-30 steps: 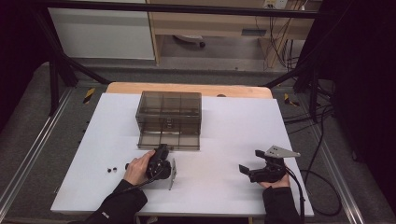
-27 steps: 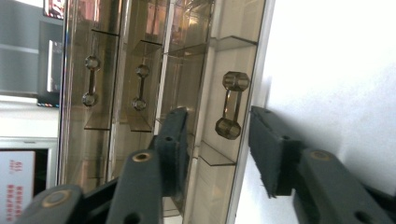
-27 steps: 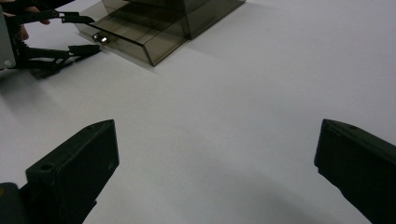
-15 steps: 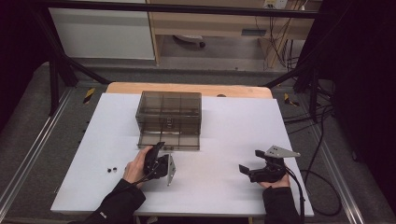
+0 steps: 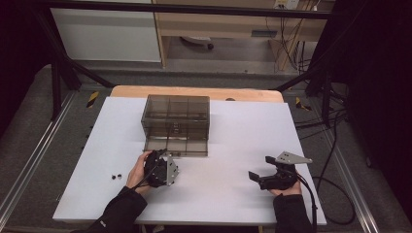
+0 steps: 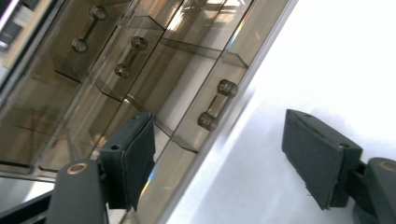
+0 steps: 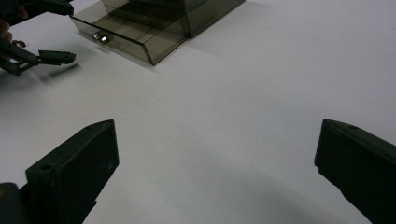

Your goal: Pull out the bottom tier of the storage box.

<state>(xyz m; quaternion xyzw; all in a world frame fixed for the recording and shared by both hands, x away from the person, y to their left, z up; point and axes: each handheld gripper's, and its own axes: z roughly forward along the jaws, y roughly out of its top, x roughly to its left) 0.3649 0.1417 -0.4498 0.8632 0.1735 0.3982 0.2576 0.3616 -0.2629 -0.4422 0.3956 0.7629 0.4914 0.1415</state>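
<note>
Drawer [image 5: 177, 147]: bottom one of the smoky drawer cabinet [image 5: 176, 115], pulled out at mid-desk [image 5: 228, 204].
Handle [image 6: 214, 104]: free.
Left gripper [image 6: 219, 161]: jaws just spread, nothing between; handle apparently released since a second ago.
Right gripper [image 7: 212, 175]: spread, empty, well apart.
Meaning: pull likely finished.

We see two small dark round bits [image 5: 115, 176] lying close together on the white tabletop [image 5: 233, 141] near its left edge. A light wooden board [image 5: 243, 93] borders the far side, and black cables [image 5: 335, 160] trail over the grey floor.
</note>
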